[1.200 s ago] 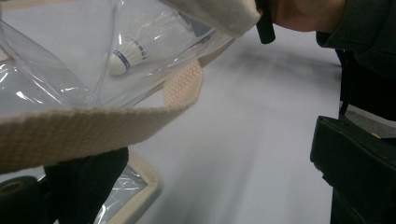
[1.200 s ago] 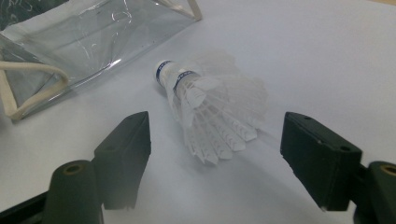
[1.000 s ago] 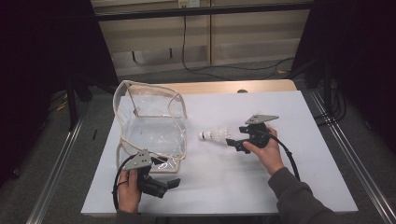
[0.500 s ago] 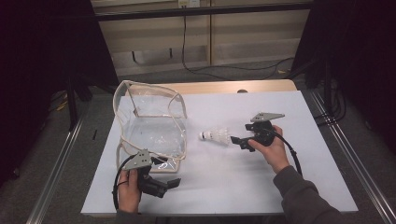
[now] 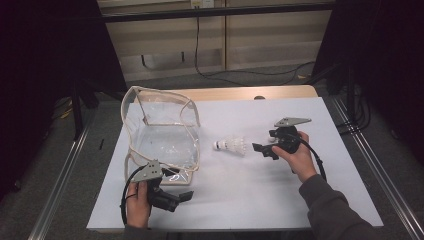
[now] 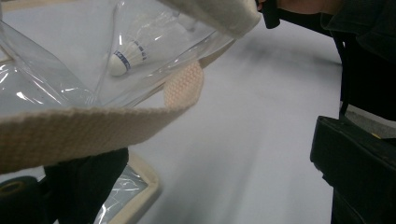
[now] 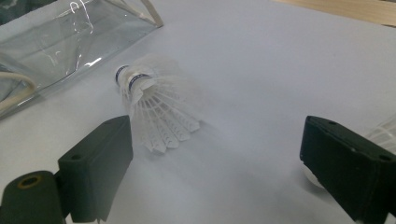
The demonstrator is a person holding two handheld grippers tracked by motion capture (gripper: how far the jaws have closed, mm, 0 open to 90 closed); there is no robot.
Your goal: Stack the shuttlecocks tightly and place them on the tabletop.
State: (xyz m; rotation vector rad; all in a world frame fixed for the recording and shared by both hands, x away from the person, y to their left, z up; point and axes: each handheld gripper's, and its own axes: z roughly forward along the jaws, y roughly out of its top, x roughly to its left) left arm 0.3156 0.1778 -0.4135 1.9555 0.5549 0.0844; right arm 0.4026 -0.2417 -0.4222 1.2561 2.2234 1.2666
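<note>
The shuttlecock (image 5: 231,146) lies on its side on the white table (image 5: 250,200), between the clear bag (image 5: 160,135) and your right gripper (image 5: 264,150), whose jaws stand wide apart and empty just beside its feather skirt. It looks very light and its feathers are thin and easy to crush, so I think you should take it gently at the firm cork head or low on the skirt. Your left gripper (image 5: 186,195) has its jaws spread wide beside the bag's woven strap (image 6: 93,128), holding nothing
</note>
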